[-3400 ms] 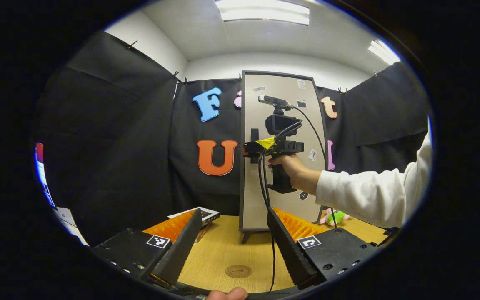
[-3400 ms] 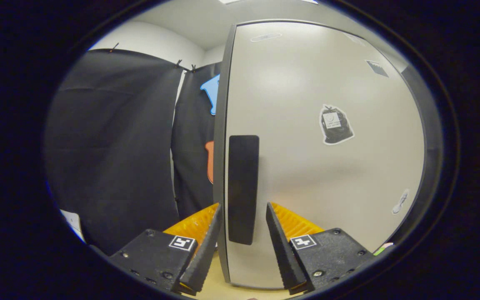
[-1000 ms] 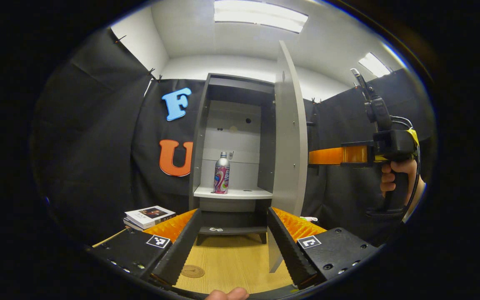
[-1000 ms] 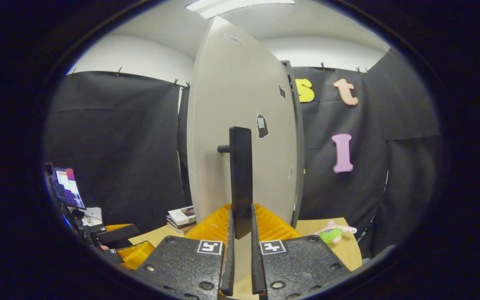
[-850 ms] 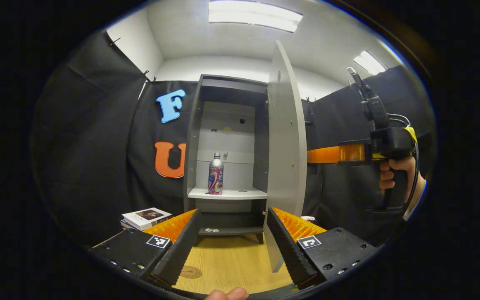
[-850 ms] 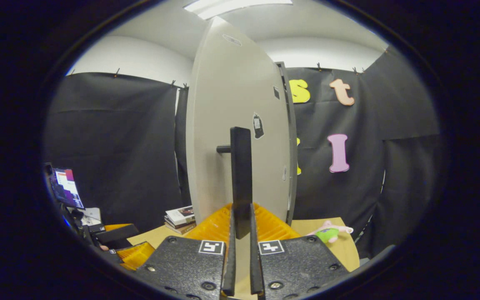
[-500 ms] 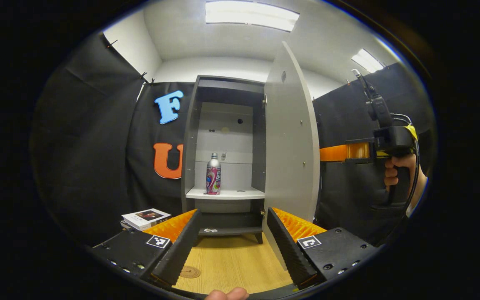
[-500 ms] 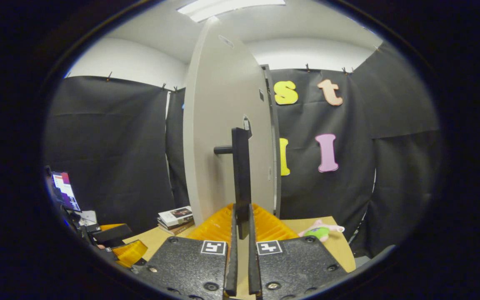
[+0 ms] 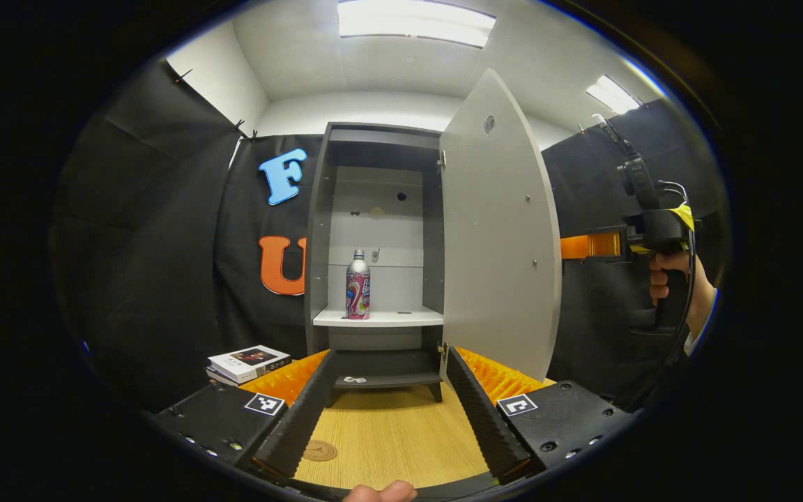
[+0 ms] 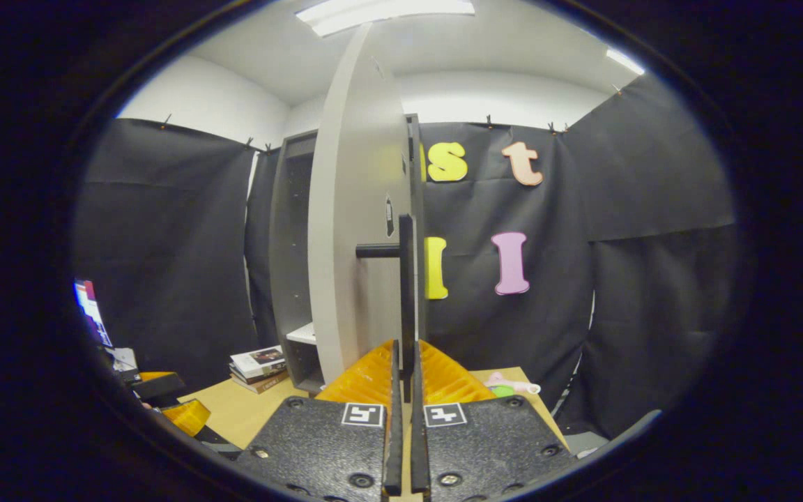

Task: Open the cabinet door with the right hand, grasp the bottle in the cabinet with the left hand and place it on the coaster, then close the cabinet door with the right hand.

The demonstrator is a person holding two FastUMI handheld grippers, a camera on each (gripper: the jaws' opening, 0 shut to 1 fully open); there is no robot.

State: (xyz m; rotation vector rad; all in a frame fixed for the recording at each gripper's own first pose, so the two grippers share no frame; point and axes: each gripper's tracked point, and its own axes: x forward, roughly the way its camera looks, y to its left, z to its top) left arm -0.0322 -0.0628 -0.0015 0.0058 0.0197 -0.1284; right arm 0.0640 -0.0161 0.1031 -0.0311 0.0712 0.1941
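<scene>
I am in the first step, the opening of the cabinet door, and I judge it almost done; my right gripper has its two fingers pressed together on the black handle of the door, with only the thin plate of the handle between them, and the handle rises straight up in front of this tool; from the left gripper view I see the door swung wide to the right side, its inner face turned toward me, and the right gripper behind its far edge with the hand on the grip; my left gripper holds nothing, its fingers stand wide apart and low in front of me, above the wooden table; the bottle stands upright on the white shelf inside the cabinet, straight ahead of the left tool and well apart from it, a little to the left of the middle between the fingers; the coaster lies on the table close below the left finger; some books lie to the left of the cabinet; I think the next move asks the left tool to go forward and up to the shelf, with the fingers kept open on both sides of the bottle, and to close on its body, not on the narrow neck; the right tool must keep the door out of the way, since a door that swings back could strike the left arm.
</scene>
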